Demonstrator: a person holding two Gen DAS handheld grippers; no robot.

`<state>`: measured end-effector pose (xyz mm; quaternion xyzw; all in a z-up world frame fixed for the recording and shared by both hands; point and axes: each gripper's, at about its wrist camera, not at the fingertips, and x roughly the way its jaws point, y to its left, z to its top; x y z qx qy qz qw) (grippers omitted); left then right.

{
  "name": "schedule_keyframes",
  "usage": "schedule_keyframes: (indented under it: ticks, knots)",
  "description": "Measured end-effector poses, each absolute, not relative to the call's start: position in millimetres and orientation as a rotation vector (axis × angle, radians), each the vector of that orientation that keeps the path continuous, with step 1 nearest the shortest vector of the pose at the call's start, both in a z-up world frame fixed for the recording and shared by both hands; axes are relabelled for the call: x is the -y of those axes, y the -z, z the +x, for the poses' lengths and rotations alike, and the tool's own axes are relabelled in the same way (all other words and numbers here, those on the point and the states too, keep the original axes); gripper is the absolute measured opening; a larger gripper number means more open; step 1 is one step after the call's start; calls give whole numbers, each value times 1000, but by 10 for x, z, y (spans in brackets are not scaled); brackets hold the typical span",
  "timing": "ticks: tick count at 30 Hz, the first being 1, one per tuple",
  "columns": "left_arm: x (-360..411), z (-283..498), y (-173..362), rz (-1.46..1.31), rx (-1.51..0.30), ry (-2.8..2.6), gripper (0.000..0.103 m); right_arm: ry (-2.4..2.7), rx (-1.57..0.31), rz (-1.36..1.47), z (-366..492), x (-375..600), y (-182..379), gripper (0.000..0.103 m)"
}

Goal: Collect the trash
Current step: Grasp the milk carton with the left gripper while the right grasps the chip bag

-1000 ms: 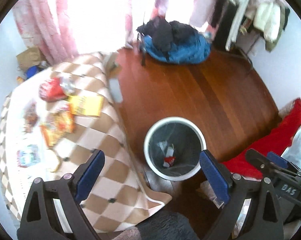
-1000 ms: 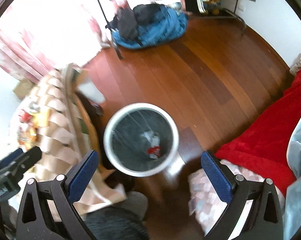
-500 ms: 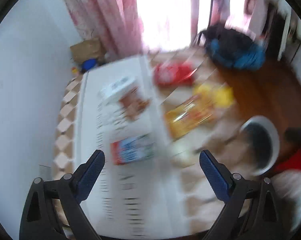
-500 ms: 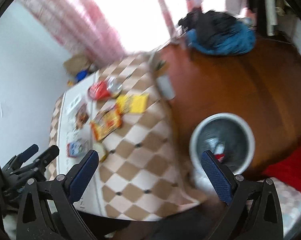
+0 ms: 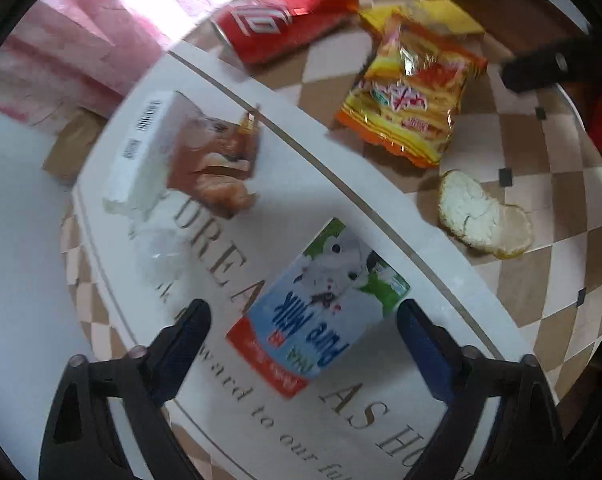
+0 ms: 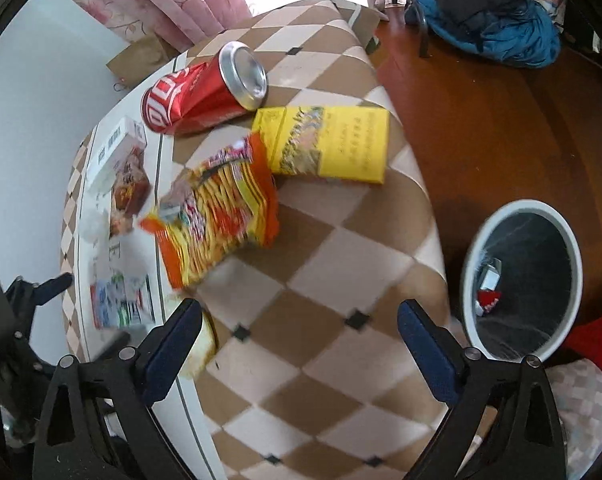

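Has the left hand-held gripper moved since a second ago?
Yes. The left hand-held gripper has swung from above the trash bin over to the bed, now hovering open at the milk carton.

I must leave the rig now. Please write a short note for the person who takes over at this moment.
Left gripper: open, empty, above the milk carton.
Right gripper: open, empty, over the checkered cloth.
On the table: red can, noodle packet, yellow box, brown snack box, peel.
Done: some trash lies in the bin.
Left: all table items.
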<state>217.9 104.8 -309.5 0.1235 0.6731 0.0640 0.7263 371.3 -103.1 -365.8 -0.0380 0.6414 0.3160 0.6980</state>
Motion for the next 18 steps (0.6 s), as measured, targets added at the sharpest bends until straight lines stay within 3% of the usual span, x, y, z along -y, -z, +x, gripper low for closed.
schedule_keyframes:
  ticks: [1,3,11,15,18]
  knots:
    - [-1069,2200,3128,258,-1495,-127,69,-707,-1428,-79,3744,978,3674,99]
    - [-1148,2219,3153,203,-1503,-141,63,-705,-1425,-72,3816,886,3694,99]
    - [-1960,1949,3005,-384,-1364,-507,63,-707,-1415,-37,3954,564,3759,98]
    - [-2065,1832,3136,-501,-1357,-502,64,-689,-1419,-36,3917,418,3825,93]
    - [-1998,1804,3147,-440,-1340,-499,64,-666,-1400,-57,3865,339,3835,93]
